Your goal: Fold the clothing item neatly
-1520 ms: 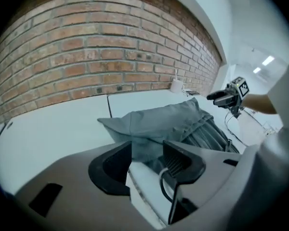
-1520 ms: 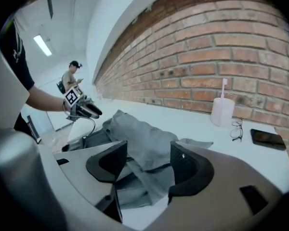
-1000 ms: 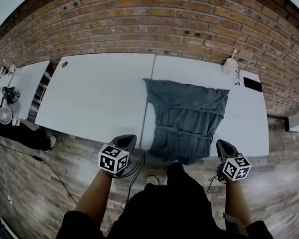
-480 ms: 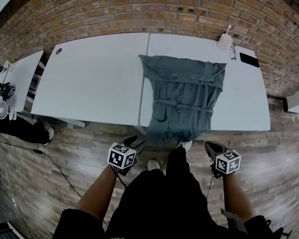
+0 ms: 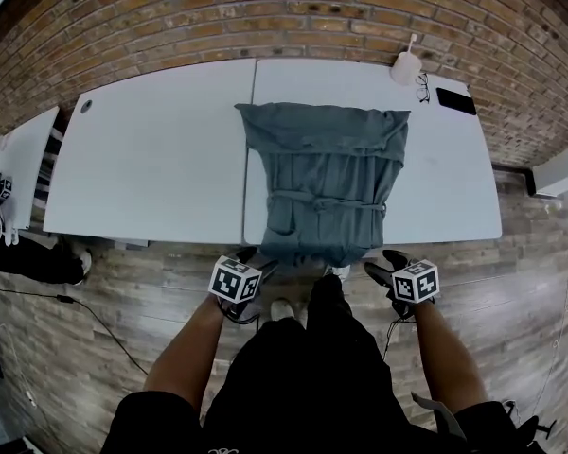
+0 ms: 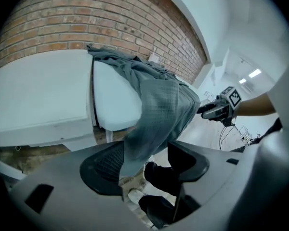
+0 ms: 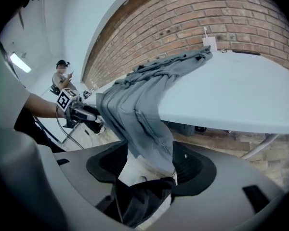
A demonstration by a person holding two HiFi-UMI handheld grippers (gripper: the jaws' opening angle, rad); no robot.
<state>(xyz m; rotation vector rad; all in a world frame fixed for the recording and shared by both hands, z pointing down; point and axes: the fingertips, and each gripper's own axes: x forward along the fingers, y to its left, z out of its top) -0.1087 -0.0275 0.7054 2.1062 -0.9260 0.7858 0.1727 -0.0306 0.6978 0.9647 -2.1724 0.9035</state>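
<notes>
Hanging hem: grey garment [image 5: 327, 173] flat on tabletop [image 5: 151, 159], lower edge draped over near side | left claw [image 5: 256, 258], right claw [image 5: 381, 261]: jaws just opened wide, hem loose between, nothing gripped | risk: closing on 1 layer or uneven corners, likely skewing the fold.

Single grey-blue garment [image 5: 327, 164], fine-checked weave. Lies spread lengthwise on white table [image 5: 454, 187], wide end far, toward brick wall [image 5: 284, 17], narrower end near. Left edge runs close along seam [image 5: 255, 81] between two tabletops, far-left corner just over it. Mostly flat, unfolded, long lengthwise creases, far edge rumpled. Thin band [image 5: 327, 202] crosses middle side to side. Near end spills over table's front edge and hangs free. Hanging end [image 6: 156, 124] drapes down in left gripper view as one tapering fall; same hanging end [image 7: 144, 129] in right gripper view looks bunched, with overlapping layers.
</notes>
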